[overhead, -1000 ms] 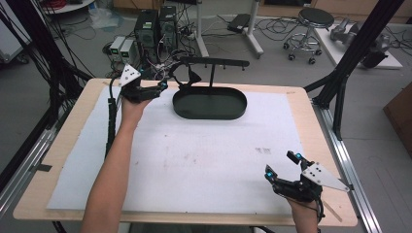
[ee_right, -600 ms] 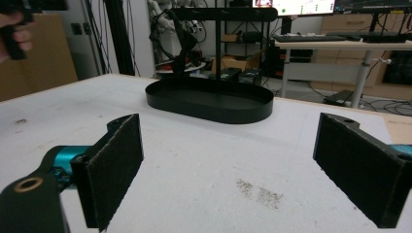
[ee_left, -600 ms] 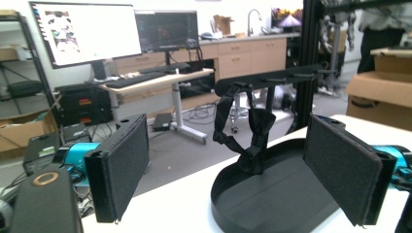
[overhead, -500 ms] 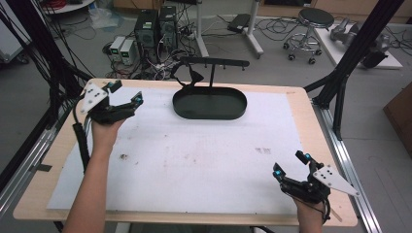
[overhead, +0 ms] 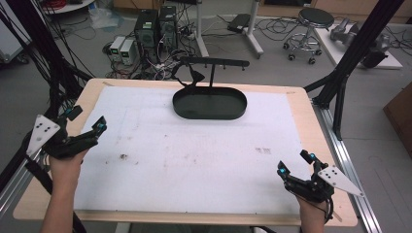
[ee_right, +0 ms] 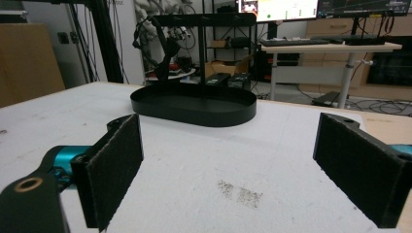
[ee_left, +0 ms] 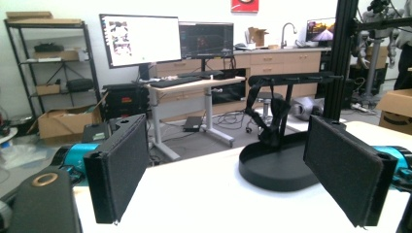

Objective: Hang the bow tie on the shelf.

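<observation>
Workshop floor with tangled cables, two dark computer towers (overhead: 156, 29) and a round wheeled stool (overhead: 316, 20) is showing beyond a pale wooden table (overhead: 301, 102) that is carrying a white, lightly smudged mat (overhead: 194, 155).

Left edge: the left gripper (overhead: 86, 121) is hovering over the table's left rim, held by a hand (overhead: 65, 165) coming in from the bottom. Its jaws are standing wide apart and gripping nothing; in the left gripper view the gap between the black pads (ee_left: 119, 170) is showing only bare mat and the stand beyond.

Centre, far side: a black oval metal tray (overhead: 210, 105) is sitting on the mat, well apart from both grippers. Its basin is looking empty. An upright post is rising from it and bearing a black crossbar (overhead: 214, 61); a dark strap-like item (overhead: 194, 76) is hanging from the bar's left part, its form hard to make out.

Right, near edge: the right gripper (overhead: 295, 164) is hovering low over the mat's corner, jaws likewise spread wide and empty. A small dark smudge (ee_right: 240, 191) is lying on the mat between its pads in the right gripper view.
</observation>
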Demonstrator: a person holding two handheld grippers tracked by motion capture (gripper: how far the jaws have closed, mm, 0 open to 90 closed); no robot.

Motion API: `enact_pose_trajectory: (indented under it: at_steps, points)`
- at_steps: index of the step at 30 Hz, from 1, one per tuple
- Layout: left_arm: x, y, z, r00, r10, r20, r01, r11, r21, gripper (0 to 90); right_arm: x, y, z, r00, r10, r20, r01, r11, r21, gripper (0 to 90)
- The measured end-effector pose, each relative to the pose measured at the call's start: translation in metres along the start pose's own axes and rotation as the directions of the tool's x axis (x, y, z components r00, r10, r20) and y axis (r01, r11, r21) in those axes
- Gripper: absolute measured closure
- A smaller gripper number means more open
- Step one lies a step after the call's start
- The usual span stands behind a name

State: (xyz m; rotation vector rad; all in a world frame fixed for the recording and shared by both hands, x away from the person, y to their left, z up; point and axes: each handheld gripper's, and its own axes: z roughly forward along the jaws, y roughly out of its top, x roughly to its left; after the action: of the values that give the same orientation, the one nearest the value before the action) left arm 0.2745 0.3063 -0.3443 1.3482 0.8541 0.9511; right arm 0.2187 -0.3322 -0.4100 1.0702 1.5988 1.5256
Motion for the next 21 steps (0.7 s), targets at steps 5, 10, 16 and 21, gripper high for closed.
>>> enact_pose_trajectory:
  at_steps: [5,10,16,21]
  points:
    - [0.001,-0.009,-0.027,0.9997,-0.003,-0.025,0.003,0.9999,0.015,17.0,-0.004,0.001,-0.004,0.9999,0.016,0.003,-0.016,1.000,-0.021,9.9]
    - [0.002,-0.021,-0.049,0.9991,-0.034,-0.027,0.034,0.9994,0.000,16.9,-0.006,0.004,-0.004,0.9997,0.024,0.000,-0.024,0.999,-0.041,9.9]
    - [0.009,-0.043,-0.064,0.9970,-0.066,-0.042,0.066,0.9977,0.011,17.0,-0.006,0.003,-0.002,0.9998,0.017,0.006,-0.017,0.999,-0.037,9.9]
    - [0.015,-0.060,-0.068,0.9964,-0.071,-0.047,0.073,0.9970,0.025,17.0,-0.005,0.002,-0.002,0.9999,0.006,0.013,-0.006,0.999,-0.033,9.9]
